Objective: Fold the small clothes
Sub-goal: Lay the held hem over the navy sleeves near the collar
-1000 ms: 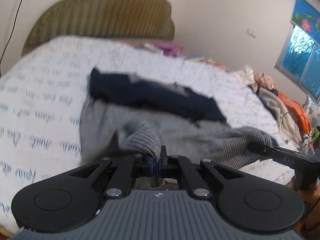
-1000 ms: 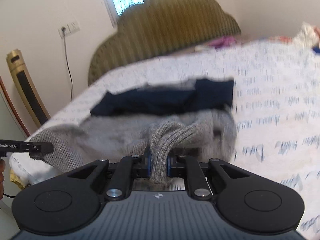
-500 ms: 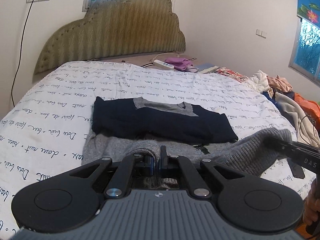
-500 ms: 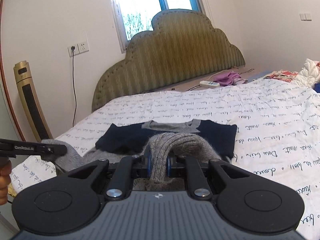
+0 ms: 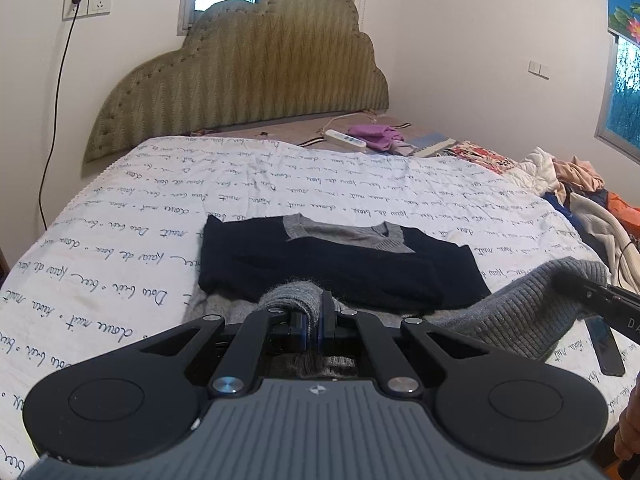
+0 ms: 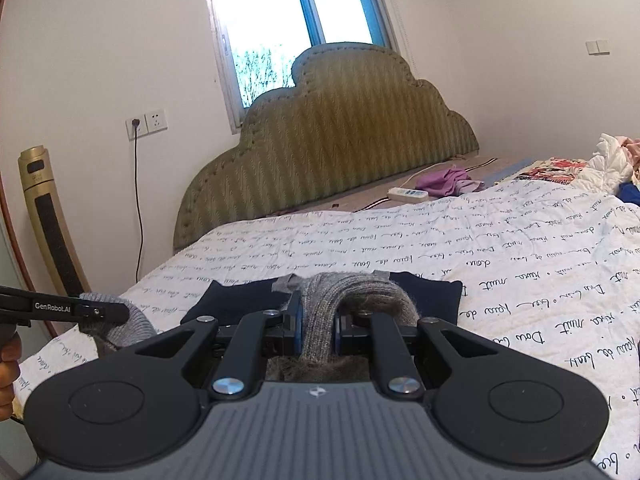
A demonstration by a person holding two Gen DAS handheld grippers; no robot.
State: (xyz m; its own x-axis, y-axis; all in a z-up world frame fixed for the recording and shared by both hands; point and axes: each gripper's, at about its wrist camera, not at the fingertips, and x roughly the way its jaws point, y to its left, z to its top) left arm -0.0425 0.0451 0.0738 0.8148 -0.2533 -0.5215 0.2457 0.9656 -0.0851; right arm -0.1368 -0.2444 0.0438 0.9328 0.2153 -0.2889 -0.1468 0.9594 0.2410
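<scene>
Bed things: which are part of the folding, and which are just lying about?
In use:
sweater, being folded
left gripper, shut on its grey hem
right gripper, shut on the hem too

Lying about:
purple cloth
power strip
clothes pile
tower fan

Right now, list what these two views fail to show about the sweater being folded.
- Left wrist view: the grey hem near edge lies behind the left hand-held gripper.
- Right wrist view: the right hand-held gripper and bunched hem cover the navy sweater middle.
- Both views: the sweater's underside and any sleeves tucked beneath are hidden.
- Clothes pile: cut off by the frame edge.
</scene>
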